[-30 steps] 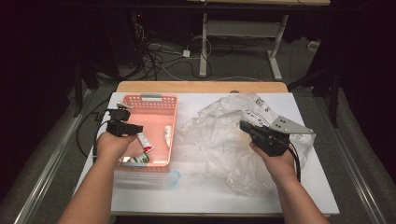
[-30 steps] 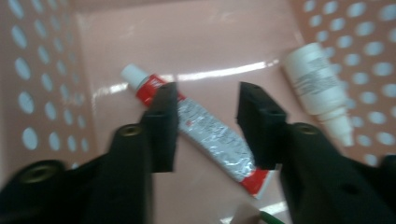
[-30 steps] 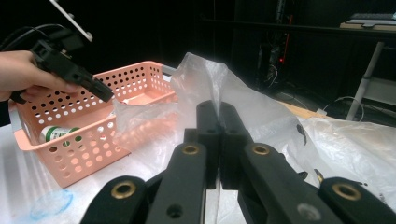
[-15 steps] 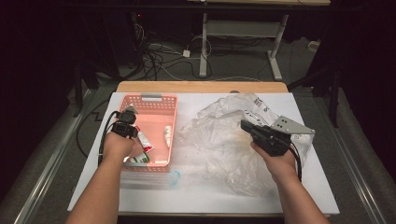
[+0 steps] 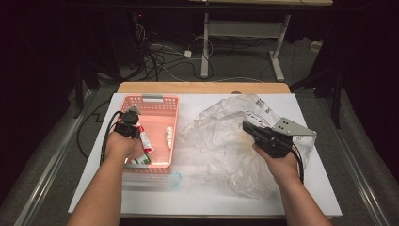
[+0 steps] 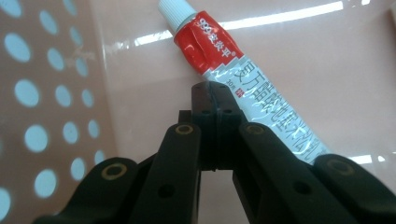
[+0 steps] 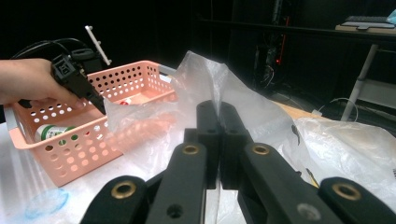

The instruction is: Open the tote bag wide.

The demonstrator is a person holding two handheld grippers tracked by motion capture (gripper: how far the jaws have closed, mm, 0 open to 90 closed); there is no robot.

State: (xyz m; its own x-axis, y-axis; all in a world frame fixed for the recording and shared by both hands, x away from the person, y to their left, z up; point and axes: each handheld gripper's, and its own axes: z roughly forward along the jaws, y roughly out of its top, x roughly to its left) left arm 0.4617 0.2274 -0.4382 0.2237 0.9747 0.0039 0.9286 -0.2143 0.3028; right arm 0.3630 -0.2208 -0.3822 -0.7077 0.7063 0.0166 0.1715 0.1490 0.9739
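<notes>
My left gripper (image 5: 135,135) reaches down into the pink basket (image 5: 153,99); its jaws are shut with nothing between them. The tips (image 6: 215,95) rest against the side of a red-and-white tube (image 6: 219,51) lying on the basket floor (image 6: 327,70). From above, that tube (image 5: 145,141) lies just right of my left hand. My right gripper (image 5: 245,126) is shut on a fold of the clear plastic bag (image 5: 226,150), which rises in a peak (image 7: 205,60) above its closed tips (image 7: 215,109). The right gripper view also catches the left gripper (image 7: 100,109) at the basket (image 7: 79,149).
The basket also holds a small white tube (image 5: 168,137) and a green-labelled item (image 5: 137,161). A clear container with a bluish end (image 5: 175,179) lies in front of the basket. The crumpled bag covers the table's right half. Cables lie on the floor beyond the wooden far edge (image 5: 202,87).
My left gripper has dipped a little lower into the basket and its jaws have closed. The right hand and the bag have stayed put.
</notes>
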